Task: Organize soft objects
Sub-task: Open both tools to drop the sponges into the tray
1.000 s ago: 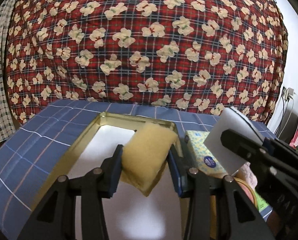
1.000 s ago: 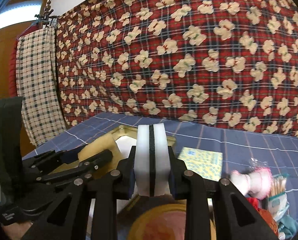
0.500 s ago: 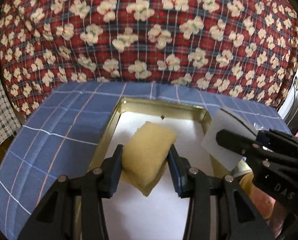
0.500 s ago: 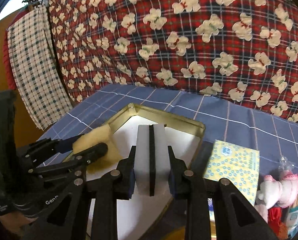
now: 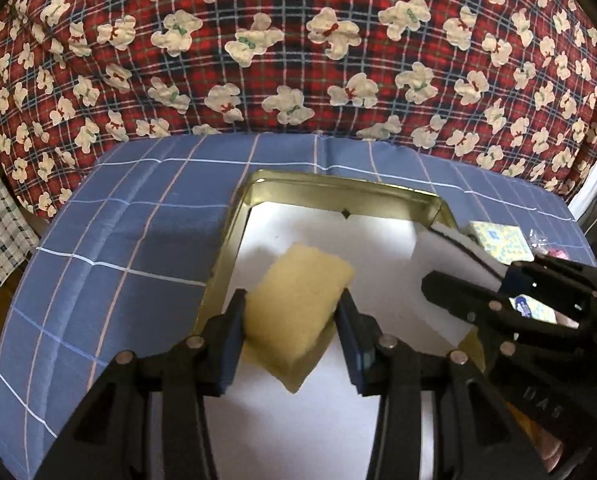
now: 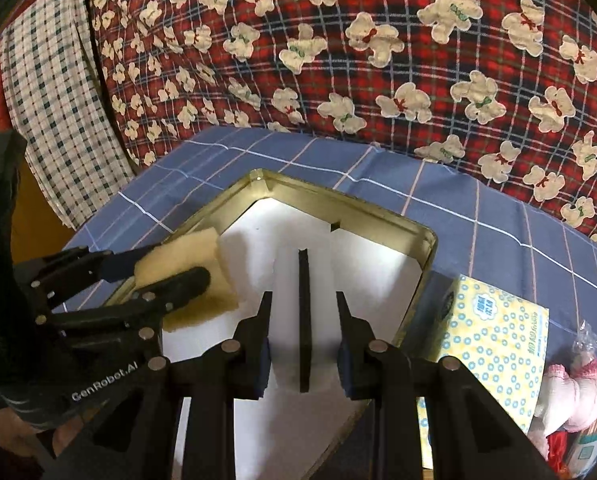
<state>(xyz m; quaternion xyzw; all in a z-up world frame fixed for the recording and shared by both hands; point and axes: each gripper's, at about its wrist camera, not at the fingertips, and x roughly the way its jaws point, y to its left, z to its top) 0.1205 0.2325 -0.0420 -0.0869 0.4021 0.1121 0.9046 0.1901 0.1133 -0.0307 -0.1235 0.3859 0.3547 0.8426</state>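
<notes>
Presently both grippers carry sponges over an open gold tin tray (image 5: 234,240) with a white liner, on a blue checked cloth (image 5: 118,240).

Left gripper (image 5: 292,330): jaws partly closed, clamped on a yellow sponge (image 5: 298,300). Sponge is pinched across its width; its long axis runs forward from the fingers and tilts slightly right, with the lower corner hanging below the pads. It sits above the tray's left half, close to the left wall.

Right gripper (image 6: 304,328): jaws set narrower, pressed on a white sponge with a dark middle layer (image 6: 304,300). The dark seam stands upright between the fingers and the long axis runs straight ahead. Directly beneath and ahead of it is the white tray floor, right of centre.

Key relation: the tray lies below and forward of both tools, so the drop looks to be a short descent, not a reach. Left tool is nearer the left wall, right tool nearer the right wall (image 6: 422,276); the two sponges are side by side with open liner between them. Whether either sponge touches the liner cannot be told.

Beyond the right wall, to the right tool's right: a yellow patterned tissue pack (image 6: 494,336) and a pink soft toy (image 6: 574,388), both outside the tray.
</notes>
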